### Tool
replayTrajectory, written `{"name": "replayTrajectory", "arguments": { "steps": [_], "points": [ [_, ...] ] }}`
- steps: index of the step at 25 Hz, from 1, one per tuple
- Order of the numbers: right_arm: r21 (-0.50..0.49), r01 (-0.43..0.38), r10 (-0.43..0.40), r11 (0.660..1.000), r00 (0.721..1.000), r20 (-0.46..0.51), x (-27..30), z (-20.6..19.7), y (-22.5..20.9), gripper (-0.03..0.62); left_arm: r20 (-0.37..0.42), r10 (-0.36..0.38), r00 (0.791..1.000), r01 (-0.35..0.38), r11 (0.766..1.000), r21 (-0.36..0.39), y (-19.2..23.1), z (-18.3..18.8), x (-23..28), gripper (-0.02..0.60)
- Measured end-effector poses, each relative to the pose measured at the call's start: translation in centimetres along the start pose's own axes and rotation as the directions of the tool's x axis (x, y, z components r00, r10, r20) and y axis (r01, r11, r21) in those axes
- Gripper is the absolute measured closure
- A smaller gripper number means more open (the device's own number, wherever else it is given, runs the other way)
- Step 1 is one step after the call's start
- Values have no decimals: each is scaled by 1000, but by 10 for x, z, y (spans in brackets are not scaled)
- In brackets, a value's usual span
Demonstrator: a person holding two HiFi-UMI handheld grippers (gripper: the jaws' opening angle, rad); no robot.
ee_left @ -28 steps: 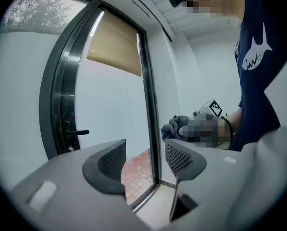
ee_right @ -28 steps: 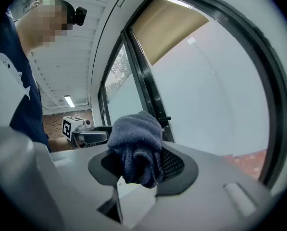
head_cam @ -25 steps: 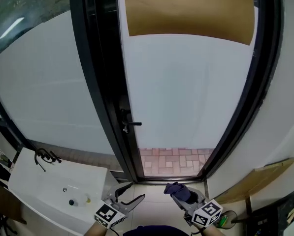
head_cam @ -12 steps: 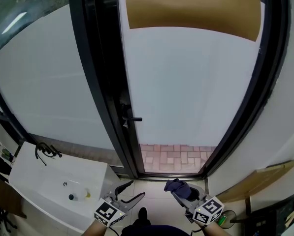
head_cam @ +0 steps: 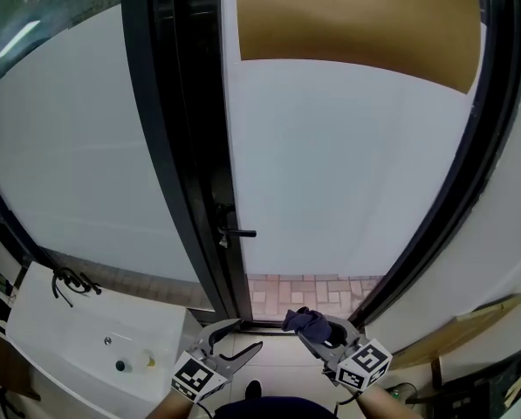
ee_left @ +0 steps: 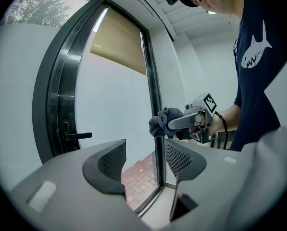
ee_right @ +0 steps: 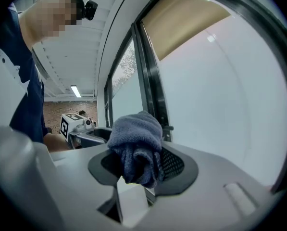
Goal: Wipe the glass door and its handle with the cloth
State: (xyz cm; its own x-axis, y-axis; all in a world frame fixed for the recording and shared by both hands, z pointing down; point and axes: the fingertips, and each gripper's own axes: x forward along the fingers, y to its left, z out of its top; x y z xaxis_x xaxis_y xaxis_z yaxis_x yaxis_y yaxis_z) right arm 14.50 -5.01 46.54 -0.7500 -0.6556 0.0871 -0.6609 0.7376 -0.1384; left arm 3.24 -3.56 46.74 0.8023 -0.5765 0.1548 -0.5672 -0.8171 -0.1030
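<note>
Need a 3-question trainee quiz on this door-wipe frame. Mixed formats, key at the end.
1. True or false: the left tongs are open with nothing between them.
2. What holds the cloth? A) left tongs B) right tongs C) nothing, it lies on the floor
3. Fill in: in the head view, the door handle sits at the ___ edge of the glass door.
Key: 1 true; 2 B; 3 left.
</note>
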Motion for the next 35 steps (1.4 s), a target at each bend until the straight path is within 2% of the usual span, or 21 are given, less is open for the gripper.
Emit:
{"name": "replayTrajectory", "arguments": {
  "steps": [4, 8, 16, 20, 22, 24, 27, 29, 31, 35],
  "points": [
    [-146, -6, 3, 989, 1000, -19, 56, 28, -14, 429, 25, -9, 1000, 9, 1000, 10, 32, 2, 6, 331],
    [-287, -26, 13, 957, 999, -49, 117, 52, -24, 430, 38, -17, 999, 17, 1000, 0, 61, 0, 8, 331],
    [-551, -51, 0, 833, 996, -92, 233, 98, -44, 429, 42, -17, 999, 18, 1000, -21, 103, -15, 5, 331],
    [-689, -42, -56, 724, 991, -120, 279, 109, -55, 430, 43, -13, 999, 14, 999, -31, 117, -20, 3, 333],
    [-762, -50, -78, 646, 988, -131, 300, 112, -56, 430, 44, -12, 999, 13, 999, -38, 123, -22, 1, 333],
    [-843, -57, -103, 535, 986, -132, 321, 113, -56, 430, 40, -14, 999, 15, 999, -41, 126, -26, 0, 334],
    [-936, -77, -144, 345, 981, -134, 346, 111, -58, 430, 39, -15, 999, 16, 999, -41, 130, -30, 1, 334],
    [-962, -109, -160, 252, 975, -152, 359, 103, -59, 430, 44, -17, 999, 19, 999, -45, 132, -29, 3, 334],
    [-970, -138, -171, 200, 970, -173, 367, 97, -62, 430, 48, -19, 999, 21, 999, -50, 134, -26, 4, 334],
    [-969, -168, -183, 181, 962, -201, 373, 90, -76, 433, 42, -19, 999, 22, 998, -53, 138, -30, 6, 334]
  ]
}}
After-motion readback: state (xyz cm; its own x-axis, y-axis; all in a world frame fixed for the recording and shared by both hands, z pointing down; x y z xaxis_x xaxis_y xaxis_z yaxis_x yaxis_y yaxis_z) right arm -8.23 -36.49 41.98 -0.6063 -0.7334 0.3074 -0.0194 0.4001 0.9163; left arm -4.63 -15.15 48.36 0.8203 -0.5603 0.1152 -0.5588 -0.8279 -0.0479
